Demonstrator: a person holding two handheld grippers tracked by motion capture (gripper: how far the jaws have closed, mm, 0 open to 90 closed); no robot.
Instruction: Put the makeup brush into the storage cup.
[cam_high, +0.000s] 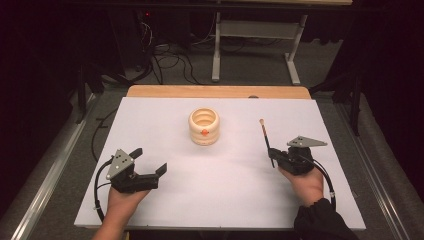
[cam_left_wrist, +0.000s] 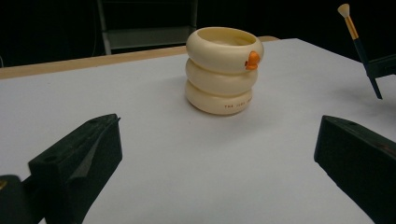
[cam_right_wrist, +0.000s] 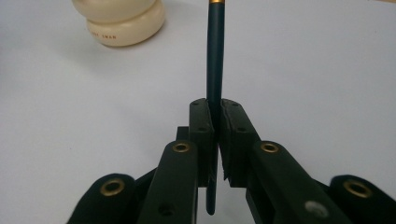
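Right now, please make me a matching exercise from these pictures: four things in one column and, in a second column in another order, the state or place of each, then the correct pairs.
Things:
1. left gripper
2. right gripper
3. brush
4. cream ringed holder

States or places:
A. stands upright near the middle of the white sheet, with an orange knob on its side
B. fingers wide apart, holding nothing
C. dark handle clamped, pale bristle tip pointing away from the person
D. fingers closed on a thin handle

Pairs: 1-B, 2-D, 3-C, 4-A
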